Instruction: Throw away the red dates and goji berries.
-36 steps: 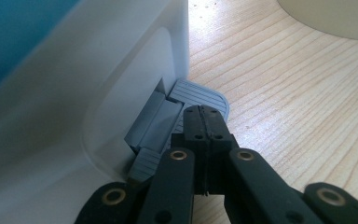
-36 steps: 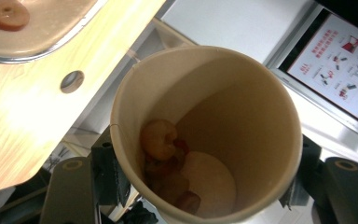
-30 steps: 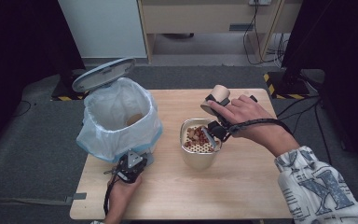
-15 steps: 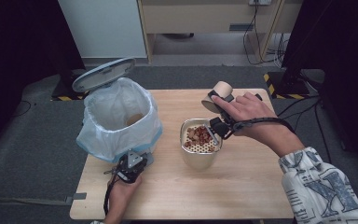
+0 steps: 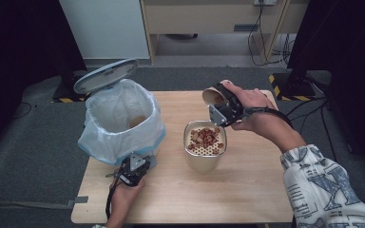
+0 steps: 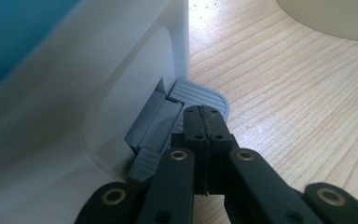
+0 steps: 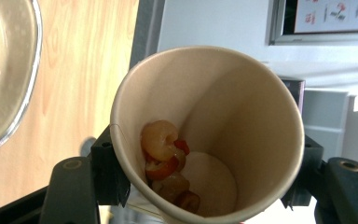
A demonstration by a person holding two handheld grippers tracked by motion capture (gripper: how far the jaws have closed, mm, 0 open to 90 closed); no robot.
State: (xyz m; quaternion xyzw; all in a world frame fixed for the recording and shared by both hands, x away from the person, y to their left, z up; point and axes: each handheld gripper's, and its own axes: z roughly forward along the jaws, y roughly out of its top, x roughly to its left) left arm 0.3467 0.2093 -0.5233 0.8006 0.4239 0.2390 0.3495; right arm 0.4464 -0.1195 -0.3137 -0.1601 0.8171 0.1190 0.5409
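We see the right gripper (image 5: 221,110) clamped on a tilted paper cup (image 5: 214,96), its mouth turned toward the strainer pot (image 5: 204,150) just below, likely to tip fruit pieces (image 7: 165,161) out; a few cling inside. The left gripper (image 6: 204,122), jaws together, presses the pedal (image 6: 196,99) of the bin (image 5: 123,121), seemingly to hold the lid (image 5: 105,75) up. The bin's contents are hard to make out.

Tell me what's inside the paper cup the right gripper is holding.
Inside the paper cup a few reddish and pale fruit pieces cling together low on one side, with bare cup bottom beside them. The pieces on top cover whatever lies beneath them.
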